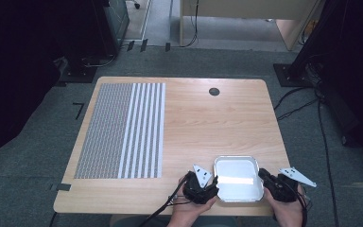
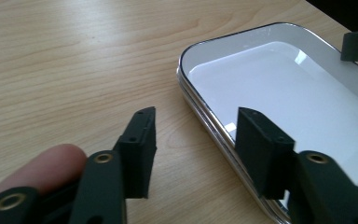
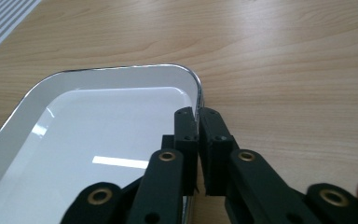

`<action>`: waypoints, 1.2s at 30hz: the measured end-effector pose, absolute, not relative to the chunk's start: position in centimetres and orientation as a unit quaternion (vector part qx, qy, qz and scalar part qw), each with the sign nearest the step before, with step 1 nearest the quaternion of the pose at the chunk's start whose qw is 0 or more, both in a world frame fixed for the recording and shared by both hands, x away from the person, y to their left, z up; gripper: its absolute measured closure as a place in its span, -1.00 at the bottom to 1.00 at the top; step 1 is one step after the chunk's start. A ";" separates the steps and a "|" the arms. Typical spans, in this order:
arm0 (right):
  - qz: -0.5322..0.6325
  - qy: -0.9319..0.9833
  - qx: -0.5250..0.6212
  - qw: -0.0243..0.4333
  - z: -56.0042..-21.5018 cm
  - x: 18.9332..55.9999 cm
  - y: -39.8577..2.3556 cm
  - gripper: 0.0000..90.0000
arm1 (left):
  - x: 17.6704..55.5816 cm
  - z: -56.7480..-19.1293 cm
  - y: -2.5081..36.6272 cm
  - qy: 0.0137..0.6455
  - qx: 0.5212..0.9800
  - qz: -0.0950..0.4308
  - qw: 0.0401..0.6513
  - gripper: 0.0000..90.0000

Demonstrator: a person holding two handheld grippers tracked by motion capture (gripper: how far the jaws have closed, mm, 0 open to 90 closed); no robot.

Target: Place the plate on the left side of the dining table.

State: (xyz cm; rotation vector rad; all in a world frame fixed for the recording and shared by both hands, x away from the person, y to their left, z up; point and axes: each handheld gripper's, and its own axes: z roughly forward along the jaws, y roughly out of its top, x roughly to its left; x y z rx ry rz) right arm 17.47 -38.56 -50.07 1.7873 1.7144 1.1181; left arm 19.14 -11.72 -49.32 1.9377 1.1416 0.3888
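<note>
The white tray (image 1: 237, 179) sits at the near edge of the wooden table (image 1: 208, 123), between the 2 grippers. The right gripper (image 3: 197, 122) is clamped on the tray's right rim. The left gripper (image 2: 193, 135) stands half open astride the left rim, pads not touching. A striped mat (image 1: 123, 130) lies well apart, bare wood beyond the tray.

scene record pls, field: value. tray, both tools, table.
tray: shiny metal tray, empty, flat at table's near edge
right tool: right tool shut on tray's rim
left tool: left tool astride the opposite rim, one jaw inside, one outside, pads not pressing
table: wooden table, striped mat on left part, dark round grommet near far edge
</note>
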 end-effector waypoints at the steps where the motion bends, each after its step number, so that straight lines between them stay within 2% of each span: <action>1: 0.404 0.615 0.645 0.206 -50.1 17.5 -38.5 0.98 | 19.2 -49.4 -11.8 0.455 0.773 0.152 0.415 0.17; 6: 0.409 0.605 0.654 0.196 -50.1 17.5 -38.7 0.99 | 19.2 -50.0 -12.4 0.455 0.775 0.158 0.408 0.48; 13: 0.415 0.590 0.669 0.178 -50.2 17.5 -38.9 0.98 | 19.2 -50.1 -12.6 0.457 0.775 0.154 0.409 0.67; 16: 0.415 0.588 0.671 0.179 -50.2 17.5 -38.8 0.98 | 19.2 -50.1 -12.5 0.461 0.772 0.147 0.413 0.66; 22: 0.419 0.583 0.673 0.178 -50.2 17.5 -38.9 0.98 | 18.8 -49.7 -12.7 0.456 0.765 0.119 0.439 0.49; 26: 0.418 0.584 0.673 0.177 -50.2 17.4 -38.9 0.99 | 18.8 -50.5 -13.5 0.457 0.775 0.127 0.417 0.59; 36: 0.446 0.568 0.673 0.157 -50.2 17.2 -39.7 1.00 | 19.0 -50.8 -13.6 0.454 0.780 0.125 0.411 0.60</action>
